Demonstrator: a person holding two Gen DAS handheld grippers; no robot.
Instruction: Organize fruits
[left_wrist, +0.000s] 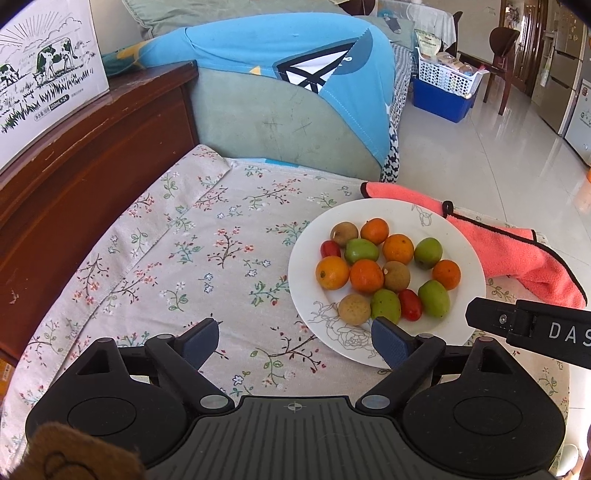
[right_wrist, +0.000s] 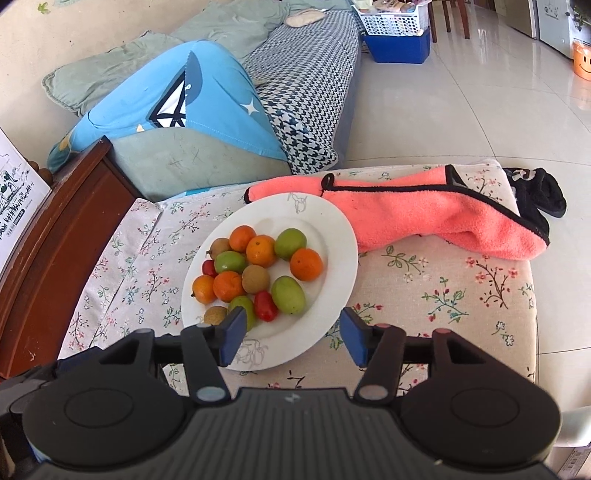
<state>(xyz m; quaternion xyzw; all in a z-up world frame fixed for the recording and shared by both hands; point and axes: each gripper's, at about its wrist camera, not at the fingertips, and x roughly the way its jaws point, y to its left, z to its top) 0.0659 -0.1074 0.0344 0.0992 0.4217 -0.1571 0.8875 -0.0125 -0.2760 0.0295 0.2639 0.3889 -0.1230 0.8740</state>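
Note:
A white plate (left_wrist: 454, 236) sits on a floral cloth and holds several small fruits: oranges (left_wrist: 366, 275), green fruits (left_wrist: 434, 298), brown fruits (left_wrist: 354, 309) and red tomatoes (left_wrist: 410, 304). My left gripper (left_wrist: 295, 341) is open and empty, just short of the plate's near left rim. My right gripper (right_wrist: 291, 338) is open and empty over the plate's near rim (right_wrist: 332, 236); its fruits show there too, with a green fruit (right_wrist: 288, 294) closest. One finger of the right gripper shows in the left wrist view (left_wrist: 517, 321).
A pink towel (left_wrist: 509, 254) lies behind and right of the plate, also in the right wrist view (right_wrist: 424, 218). A black cloth (right_wrist: 539, 195) lies at the far right corner. A wooden cabinet (left_wrist: 74, 173) with a carton (left_wrist: 40, 81) stands on the left; a sofa (left_wrist: 280, 122) behind.

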